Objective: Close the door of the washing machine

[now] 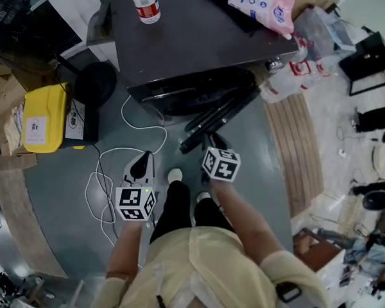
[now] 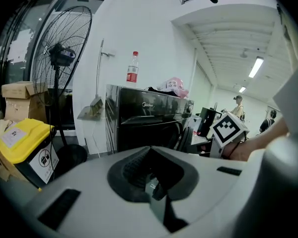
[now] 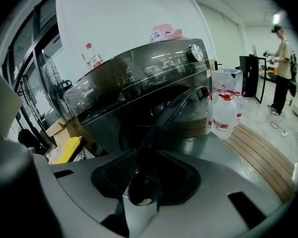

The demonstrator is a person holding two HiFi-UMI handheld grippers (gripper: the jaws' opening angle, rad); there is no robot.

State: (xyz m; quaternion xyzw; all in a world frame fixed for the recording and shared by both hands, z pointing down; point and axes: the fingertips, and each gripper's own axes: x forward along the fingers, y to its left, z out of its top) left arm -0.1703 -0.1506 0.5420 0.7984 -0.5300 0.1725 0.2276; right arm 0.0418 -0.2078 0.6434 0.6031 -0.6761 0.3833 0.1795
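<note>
Door (image 1: 222,115): swung open from the washing machine (image 1: 199,43), its free edge reaching back to the right claw (image 1: 208,141).
Right claw (image 3: 139,185): clenched on that edge — the rim rises from between its jaws.
Left claw (image 2: 150,175): released, nothing in it — left of the right claw, clear of the door.
Bottle (image 1: 145,2): atop the machine, far beyond both claws.

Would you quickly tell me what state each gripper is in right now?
Left gripper: jaws open, nothing between them.
Right gripper: jaws closed on the rim of the open door.
</note>
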